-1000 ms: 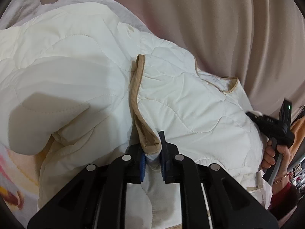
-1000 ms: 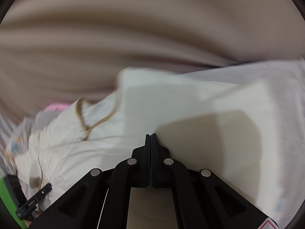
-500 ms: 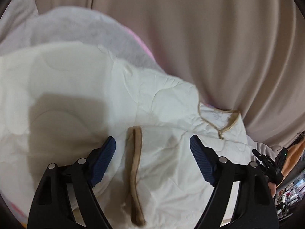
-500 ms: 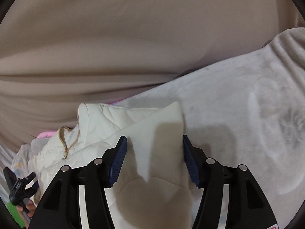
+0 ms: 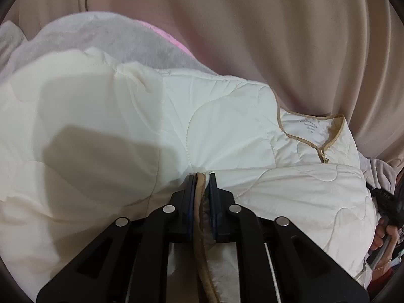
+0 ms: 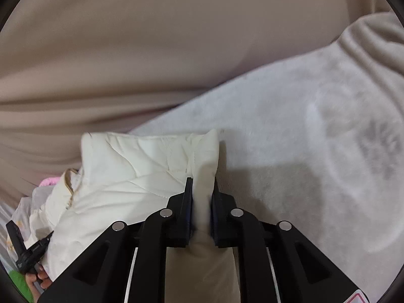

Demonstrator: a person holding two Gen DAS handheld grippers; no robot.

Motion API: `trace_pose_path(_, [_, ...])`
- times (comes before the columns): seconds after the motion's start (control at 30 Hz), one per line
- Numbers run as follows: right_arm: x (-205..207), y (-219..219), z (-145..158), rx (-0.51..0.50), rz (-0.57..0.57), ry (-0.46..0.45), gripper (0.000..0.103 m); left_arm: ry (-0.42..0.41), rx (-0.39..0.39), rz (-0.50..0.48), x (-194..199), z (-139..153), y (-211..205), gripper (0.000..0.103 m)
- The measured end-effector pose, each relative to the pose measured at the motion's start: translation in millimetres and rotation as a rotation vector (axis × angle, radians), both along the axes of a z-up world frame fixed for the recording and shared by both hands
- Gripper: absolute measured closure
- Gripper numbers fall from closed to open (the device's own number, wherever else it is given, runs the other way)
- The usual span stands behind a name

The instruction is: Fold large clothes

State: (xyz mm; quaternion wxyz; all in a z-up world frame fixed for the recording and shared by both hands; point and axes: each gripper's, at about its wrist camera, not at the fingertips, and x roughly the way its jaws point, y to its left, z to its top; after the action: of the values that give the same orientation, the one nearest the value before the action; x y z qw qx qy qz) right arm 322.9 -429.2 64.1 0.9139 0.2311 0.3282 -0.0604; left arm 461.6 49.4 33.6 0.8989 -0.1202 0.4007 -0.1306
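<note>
A cream quilted jacket (image 5: 227,131) with tan trim lies folded on a grey blanket; its neckline (image 5: 313,136) with a printed label shows at the right. My left gripper (image 5: 202,176) is closing, and its jaws pinch the tan-trimmed edge (image 5: 200,202) of the jacket. In the right wrist view the jacket (image 6: 141,166) lies to the left. My right gripper (image 6: 202,180) is closing too, its jaws pressing on a thick cream fold (image 6: 202,202) at the jacket's right side.
A grey fleece blanket (image 6: 303,151) covers the surface under the jacket. A beige curtain (image 5: 277,38) hangs right behind it. A pink cloth edge (image 5: 174,43) peeks out at the back. A person's hand (image 5: 383,232) holds the other gripper's handle at the right.
Both grippers let go of the jacket, opened wide half a second ago, moved across it and have closed again, the left on the tan edge and the right on a cream fold.
</note>
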Motion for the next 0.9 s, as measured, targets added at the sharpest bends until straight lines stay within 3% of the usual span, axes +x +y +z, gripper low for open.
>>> trace_pose_path(0.03, [-11.0, 2.8, 11.2, -0.023, 0.003, -0.024, 0.084, -0.011, 0.006, 0.011, -6.7, 6.7, 3.3, 0.089])
trace_pose_path(0.17, [-63.9, 19.9, 41.0, -0.125, 0.111, -0.098, 0.083, -0.112, -0.013, 0.003, -54.6, 38.4, 20.3, 0.066])
trace_pose_path(0.23, [-85.7, 35.0, 41.9, -0.146, 0.194, -0.082, 0.083, -0.129, -0.009, -0.05, -76.7, 48.8, 19.3, 0.065])
trace_pose_path(0.3, [-101.6, 45.6, 32.9, -0.142, 0.282, -0.038, 0.083, -0.106, -0.017, -0.114, -91.1, 46.3, 4.6, 0.066])
trace_pose_path(0.4, [-106.4, 61.1, 6.7, -0.152, 0.357, 0.051, 0.089, -0.011, -0.006, -0.187, -90.9, 20.2, -20.7, 0.066])
trace_pose_path(0.5, [-106.9, 52.5, -18.7, -0.169, 0.317, 0.106, 0.097, 0.003, 0.082, -0.168, -89.5, -9.3, -34.7, 0.073])
trace_pose_path(0.53, [-108.1, 43.5, -24.5, -0.169, 0.294, 0.115, 0.102, -0.003, 0.074, -0.155, -88.5, -12.3, -32.8, 0.075])
trace_pose_path(0.6, [-113.7, 19.0, -38.8, -0.157, 0.239, 0.148, 0.103, 0.001, 0.052, -0.133, -88.1, -12.9, -25.3, 0.084])
trace_pose_path(0.67, [-122.5, 2.8, -46.2, -0.105, 0.202, 0.149, 0.103, 0.009, 0.029, -0.122, -87.2, -15.8, -18.6, 0.087])
trace_pose_path(0.73, [-133.5, -11.1, -47.1, -0.028, 0.183, 0.136, 0.103, 0.016, -0.003, -0.116, -88.4, -18.6, -2.2, 0.091])
trace_pose_path(0.77, [-137.7, -13.5, -44.5, -0.026, 0.164, 0.136, 0.103, 0.016, -0.018, -0.112, -91.7, -17.5, 2.4, 0.092])
trace_pose_path(0.83, [-150.3, -12.1, -33.2, -0.055, 0.119, 0.123, 0.092, 0.009, -0.028, -0.096, -102.6, -14.0, 13.2, 0.092])
trace_pose_path(0.9, [-156.8, 4.4, -16.8, -0.023, 0.171, 0.063, 0.092, -0.01, -0.016, -0.086, -113.0, -6.3, 19.0, 0.092])
